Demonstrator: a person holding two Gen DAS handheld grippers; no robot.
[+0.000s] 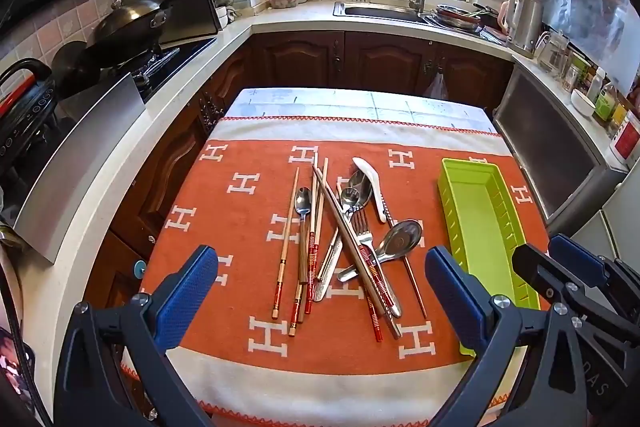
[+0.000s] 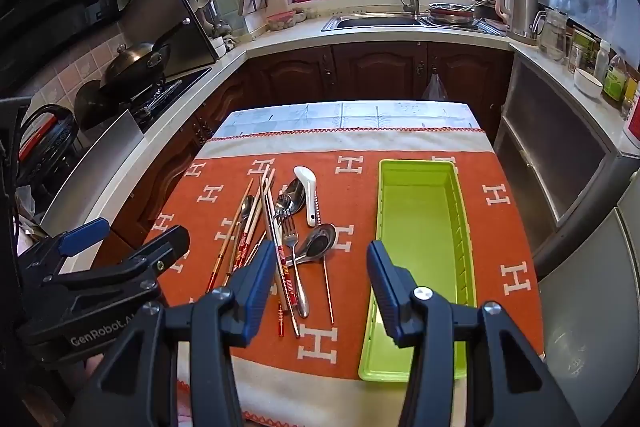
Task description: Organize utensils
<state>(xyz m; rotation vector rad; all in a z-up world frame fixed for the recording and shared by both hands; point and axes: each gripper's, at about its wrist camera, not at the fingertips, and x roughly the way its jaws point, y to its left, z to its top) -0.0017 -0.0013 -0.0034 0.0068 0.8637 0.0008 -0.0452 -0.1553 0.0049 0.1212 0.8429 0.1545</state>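
A loose pile of utensils [image 1: 344, 227] lies on the orange cloth: several chopsticks [image 1: 286, 243], metal spoons [image 1: 400, 237], a fork [image 1: 366, 231] and a white ceramic spoon [image 1: 374, 183]. The pile also shows in the right wrist view [image 2: 288, 227]. An empty lime-green tray [image 1: 480, 223] [image 2: 424, 251] stands to the right of the pile. My left gripper [image 1: 320, 295] is open and empty, above the near side of the pile. My right gripper [image 2: 316, 287] is open and empty, between the pile and the tray, and it shows at the right edge of the left wrist view [image 1: 560, 267].
The small table [image 1: 360, 387] stands in a U-shaped kitchen. A stove with a wok [image 1: 132, 23] is on the left, a sink [image 1: 384, 11] at the back, a kettle [image 1: 524, 23] and bottles on the right counter, a metal cabinet [image 1: 552, 151] beside the table.
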